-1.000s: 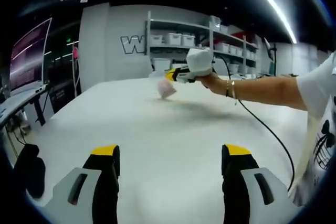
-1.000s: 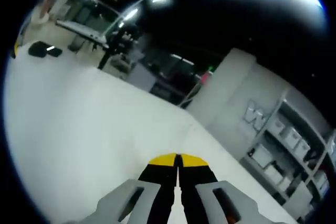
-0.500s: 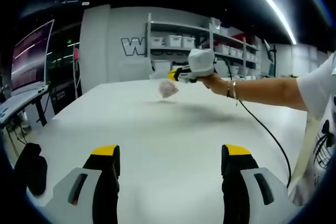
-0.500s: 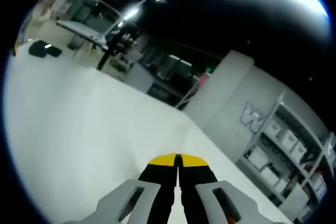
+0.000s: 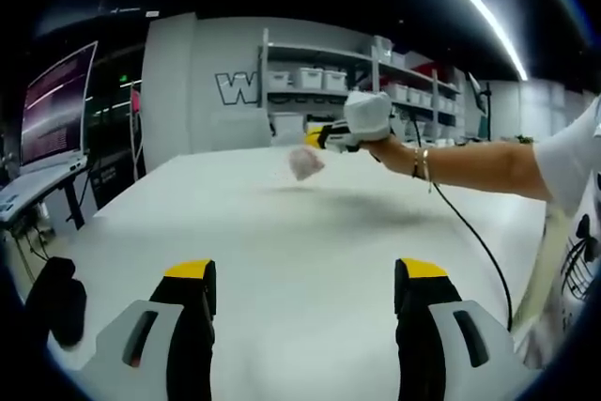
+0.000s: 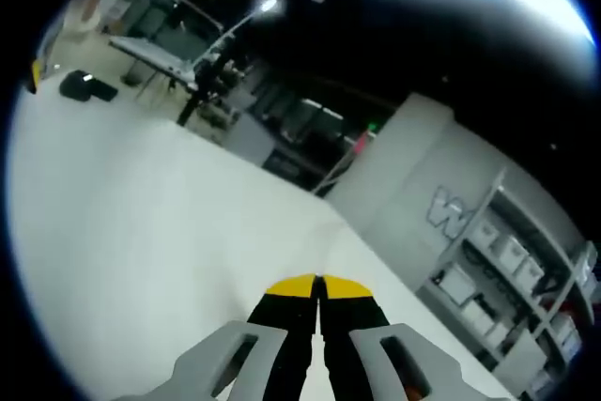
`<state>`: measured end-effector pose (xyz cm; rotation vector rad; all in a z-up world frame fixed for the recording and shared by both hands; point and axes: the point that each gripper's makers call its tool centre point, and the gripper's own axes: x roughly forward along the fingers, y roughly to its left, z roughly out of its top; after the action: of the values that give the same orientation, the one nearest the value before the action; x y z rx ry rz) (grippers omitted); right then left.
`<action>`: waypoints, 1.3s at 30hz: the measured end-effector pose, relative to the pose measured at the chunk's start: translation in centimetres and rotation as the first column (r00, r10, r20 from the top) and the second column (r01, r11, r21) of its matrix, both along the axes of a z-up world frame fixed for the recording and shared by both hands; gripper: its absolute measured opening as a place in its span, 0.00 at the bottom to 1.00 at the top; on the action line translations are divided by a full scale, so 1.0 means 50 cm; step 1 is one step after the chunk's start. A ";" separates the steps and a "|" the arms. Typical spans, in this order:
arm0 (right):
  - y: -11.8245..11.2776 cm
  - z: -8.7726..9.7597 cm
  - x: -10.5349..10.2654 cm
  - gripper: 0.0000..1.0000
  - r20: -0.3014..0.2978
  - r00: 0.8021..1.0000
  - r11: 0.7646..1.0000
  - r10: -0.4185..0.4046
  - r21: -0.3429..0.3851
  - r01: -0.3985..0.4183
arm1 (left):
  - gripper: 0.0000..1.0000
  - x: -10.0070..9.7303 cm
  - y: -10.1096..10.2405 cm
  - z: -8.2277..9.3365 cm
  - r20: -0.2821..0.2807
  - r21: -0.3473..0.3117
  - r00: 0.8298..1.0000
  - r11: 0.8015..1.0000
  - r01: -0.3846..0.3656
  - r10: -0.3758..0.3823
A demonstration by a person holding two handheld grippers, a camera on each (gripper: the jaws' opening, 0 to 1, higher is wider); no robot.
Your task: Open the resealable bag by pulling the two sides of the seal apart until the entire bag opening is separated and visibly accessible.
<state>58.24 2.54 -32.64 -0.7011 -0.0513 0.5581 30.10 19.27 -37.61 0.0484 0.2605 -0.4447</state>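
Note:
In the left gripper view, a small clear resealable bag (image 5: 304, 163) with something pinkish inside hangs above the white table (image 5: 300, 232). Its top edge is pinched in my right gripper (image 5: 315, 138), which a person's hand holds out from the right. My left gripper (image 5: 303, 274) stands open low over the near part of the table, well short of the bag, with nothing between its yellow-tipped fingers (image 5: 188, 271). In the right gripper view, my right gripper (image 6: 317, 286) has its jaws pressed together, and the bag itself is hidden there.
A black object (image 5: 58, 300) lies at the table's left edge and is the same black object (image 6: 89, 89) far off in the right gripper view. A cable (image 5: 479, 241) trails from the right gripper. Shelves with white bins (image 5: 319, 77) line the back wall, and a monitor (image 5: 56, 105) stands left.
The right gripper and the hanging bag have drifted slightly to the right in the left gripper view. The left gripper has stayed open and nearly still.

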 end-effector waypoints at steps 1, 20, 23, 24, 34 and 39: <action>-0.001 0.000 -0.003 0.00 0.000 1.000 1.000 0.000 0.001 0.000 | 0.77 -0.002 0.000 0.001 0.002 0.000 1.000 1.000 -0.001 0.001; -0.034 0.019 -0.088 0.00 0.031 0.999 1.000 0.008 0.019 -0.008 | 0.77 -0.032 -0.023 0.018 0.026 0.014 1.000 1.000 0.015 -0.015; -0.038 0.021 -0.105 0.00 0.039 0.999 1.000 0.012 0.018 -0.012 | 0.77 -0.037 -0.028 0.019 0.029 0.016 0.999 1.000 0.019 -0.019; -0.039 0.020 -0.110 0.00 0.042 0.999 1.000 0.013 0.017 -0.014 | 0.77 -0.038 -0.030 0.018 0.028 0.016 0.999 1.000 0.021 -0.022; -0.054 0.024 -0.154 0.00 0.049 0.999 0.999 0.022 0.042 -0.024 | 0.77 -0.049 -0.045 0.019 0.031 0.022 0.999 0.999 0.039 -0.040; -0.060 0.018 -0.176 0.00 0.048 0.999 0.999 0.025 0.045 -0.027 | 0.77 -0.050 -0.045 0.019 0.031 0.022 0.999 0.999 0.038 -0.039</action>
<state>49.43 -0.44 -31.72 -0.6696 -0.1177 0.5634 27.60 17.02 -36.68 0.0813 0.2333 -0.4794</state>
